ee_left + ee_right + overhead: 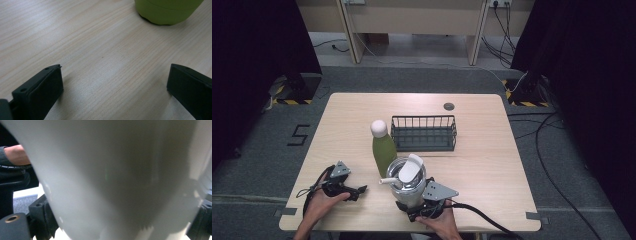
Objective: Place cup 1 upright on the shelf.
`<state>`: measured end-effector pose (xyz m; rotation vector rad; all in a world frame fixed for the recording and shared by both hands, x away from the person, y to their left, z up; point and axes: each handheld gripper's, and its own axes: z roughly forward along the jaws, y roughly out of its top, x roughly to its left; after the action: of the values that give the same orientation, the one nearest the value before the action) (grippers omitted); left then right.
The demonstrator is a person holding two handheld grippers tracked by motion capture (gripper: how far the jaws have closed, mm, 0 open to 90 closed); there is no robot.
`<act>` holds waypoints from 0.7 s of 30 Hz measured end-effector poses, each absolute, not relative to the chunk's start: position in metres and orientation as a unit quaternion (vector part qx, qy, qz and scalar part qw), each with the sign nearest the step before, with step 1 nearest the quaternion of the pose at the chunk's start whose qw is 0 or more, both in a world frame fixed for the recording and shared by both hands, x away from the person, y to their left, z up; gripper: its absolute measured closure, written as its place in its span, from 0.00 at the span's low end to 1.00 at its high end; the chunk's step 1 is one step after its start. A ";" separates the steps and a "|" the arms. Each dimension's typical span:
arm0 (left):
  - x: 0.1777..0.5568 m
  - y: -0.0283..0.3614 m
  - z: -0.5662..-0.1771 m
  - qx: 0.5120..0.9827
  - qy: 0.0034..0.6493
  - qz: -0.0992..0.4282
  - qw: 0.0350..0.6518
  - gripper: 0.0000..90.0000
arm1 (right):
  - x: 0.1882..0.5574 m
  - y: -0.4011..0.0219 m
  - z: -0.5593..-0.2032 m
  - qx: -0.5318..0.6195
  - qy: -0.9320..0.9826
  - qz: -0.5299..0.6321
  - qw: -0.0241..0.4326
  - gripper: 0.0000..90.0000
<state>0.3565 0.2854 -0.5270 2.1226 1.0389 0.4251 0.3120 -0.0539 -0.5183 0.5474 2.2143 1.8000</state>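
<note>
1. The right gripper [414, 207] sits at the near edge of the table [492, 165], held in the person's right hand [439, 224], its grey plate uppermost.
2. A white tumbler [408, 181] with a flip lid and a straw stands directly ahead of this gripper. In the right gripper view the tumbler's wall [112, 177] rises between the two jaws, one jaw to each lower corner.
3. The jaws flank the tumbler closely; whether the pads press on it cannot be told from these pictures.
4. The left gripper [357, 191] lies low over the table at the near left, held in the left hand [319, 202]. Its jaws stand wide apart with only bare table [105, 55] between them.
5. A green bottle [383, 147] with a white cap stands upright just behind and left of the tumbler; its base [168, 11] appears ahead of the left jaws, well apart from them.
6. A dark wire basket [424, 133] stands behind the tumbler, near the bottle.
</note>
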 end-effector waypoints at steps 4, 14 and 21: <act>0.357 0.286 -0.527 0.824 0.403 0.165 0.361 0.00 | 0.311 -0.054 -0.517 0.184 0.757 0.614 0.126 0.12; 0.357 0.286 -0.527 0.824 0.403 0.165 0.361 0.00 | 0.309 -0.052 -0.517 0.192 0.752 0.616 0.136 0.13; 0.357 0.285 -0.527 0.824 0.403 0.165 0.362 0.00 | 0.310 -0.053 -0.510 0.195 0.752 0.613 0.145 0.13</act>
<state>0.3565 0.2854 -0.5269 2.1225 1.0392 0.4248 0.3100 -0.0529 -0.5101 0.5611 2.1656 1.7668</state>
